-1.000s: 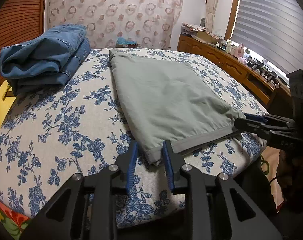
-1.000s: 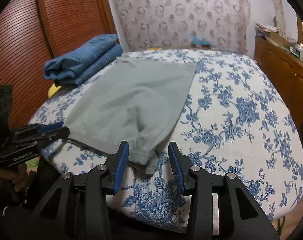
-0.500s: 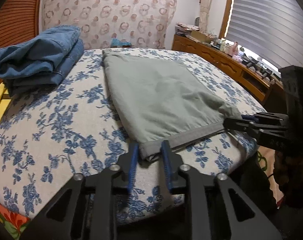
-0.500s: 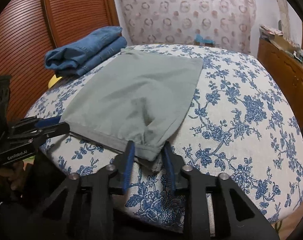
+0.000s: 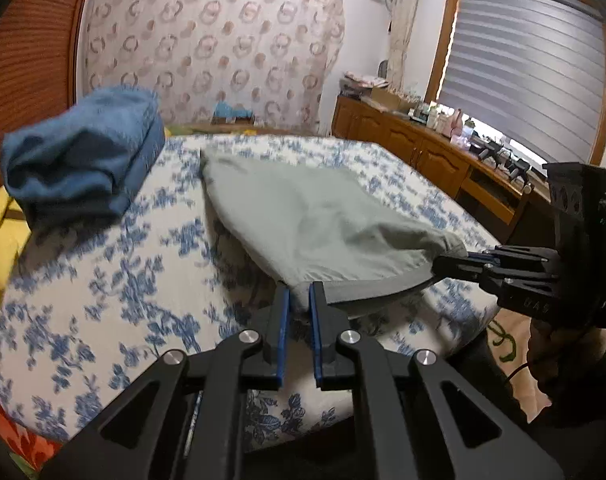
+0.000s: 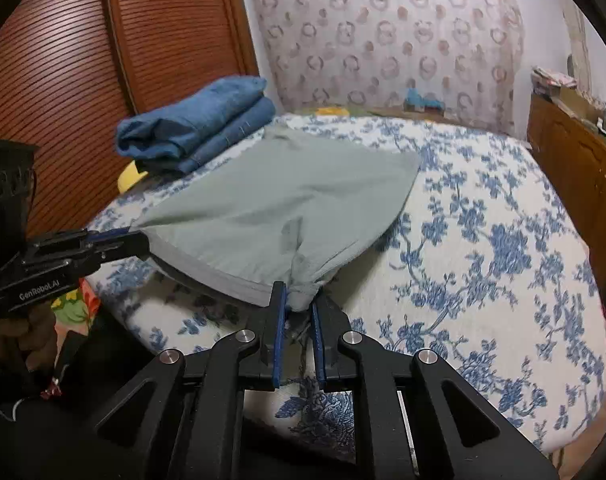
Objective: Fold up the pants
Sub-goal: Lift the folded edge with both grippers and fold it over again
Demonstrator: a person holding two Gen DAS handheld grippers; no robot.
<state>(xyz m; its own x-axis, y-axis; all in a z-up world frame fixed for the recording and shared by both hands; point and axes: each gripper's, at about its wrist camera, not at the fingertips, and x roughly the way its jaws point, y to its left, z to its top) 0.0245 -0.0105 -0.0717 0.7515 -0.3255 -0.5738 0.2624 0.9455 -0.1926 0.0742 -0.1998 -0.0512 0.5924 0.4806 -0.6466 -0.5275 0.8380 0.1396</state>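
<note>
- The grey pants [image 5: 311, 216] lie on the bed [image 5: 103, 280], folded flat, with the far end resting on the flowery cover.
- The near edge of the pants is lifted off the bed and pulled tight between two grippers.
- The left gripper [image 5: 299, 300] is closing on the near left corner; the cloth is pinched between its blue pads [image 5: 283, 320].
- The right gripper [image 6: 299, 304] is closing on the near right corner, and that corner is bunched between its pads [image 6: 279, 320].
- A hand [image 6: 27, 340] holds the left gripper's handle at the left of the right view.
- Folded blue jeans [image 6: 195, 128] sit on the far left of the bed, just beside the pants.
- A brown cupboard [image 5: 423, 152] stands to the right of the bed.
</note>
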